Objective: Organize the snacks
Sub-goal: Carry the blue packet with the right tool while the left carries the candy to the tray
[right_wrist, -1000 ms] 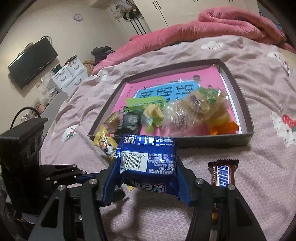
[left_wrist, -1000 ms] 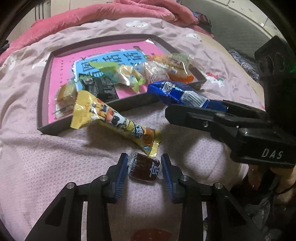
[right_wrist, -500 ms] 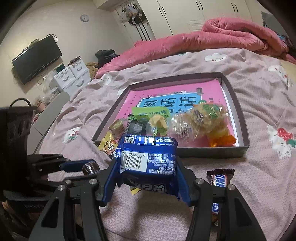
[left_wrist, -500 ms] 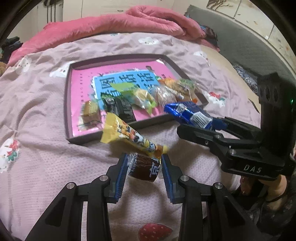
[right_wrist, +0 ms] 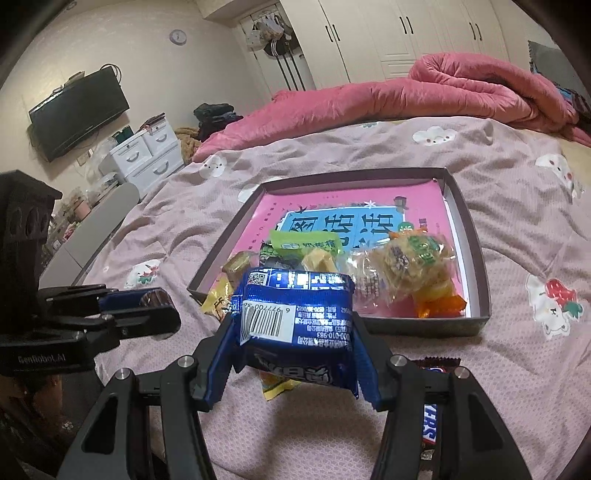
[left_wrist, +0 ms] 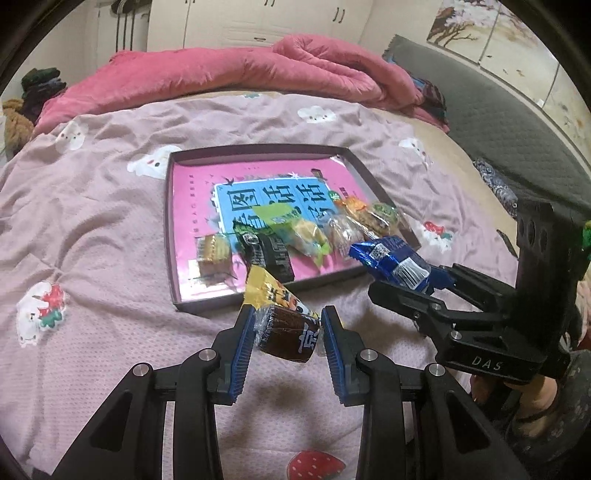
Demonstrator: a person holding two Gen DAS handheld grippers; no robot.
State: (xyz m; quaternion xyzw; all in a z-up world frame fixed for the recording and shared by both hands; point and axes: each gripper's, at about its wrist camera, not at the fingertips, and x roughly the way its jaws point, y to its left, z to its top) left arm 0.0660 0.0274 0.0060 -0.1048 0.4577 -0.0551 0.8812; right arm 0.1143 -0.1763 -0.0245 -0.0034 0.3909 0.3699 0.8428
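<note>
Left claw (left_wrist: 288,332) clamped on a small brown wrapped candy (left_wrist: 289,334), held in the air short of the near edge of the box lid tray (left_wrist: 169,236). Right claw (right_wrist: 293,345) clamped on a blue foil snack pack (right_wrist: 295,317), likewise raised before the tray's near edge, off its near right corner in the left view. Inside the tray, along the near edge: a black packet (left_wrist: 269,254), a green-wrapped sweet (left_wrist: 308,236), clear-wrapped biscuits (right_wrist: 410,266), an orange packet (right_wrist: 439,304).

Risks, as judged: slippery foil sliding from the pads if tilted; a late release dropping either snack short of the rim onto the bed; the two claws colliding, being close together; the crowded near edge pushing new items back over the low wall. Left out so far: a yellow packet (left_wrist: 273,291) leaning across the near edge, and a Snickers bar (right_wrist: 430,424) on the bed under the right claw.

Pink-lilac bedsheet (left_wrist: 92,221) with cartoon prints, soft and wrinkled, so an unsteady base. Rolled pink duvet (left_wrist: 240,74) at the far edge; white wardrobes (right_wrist: 388,33), wall television (right_wrist: 79,110), white drawer unit (right_wrist: 147,155) beyond.
</note>
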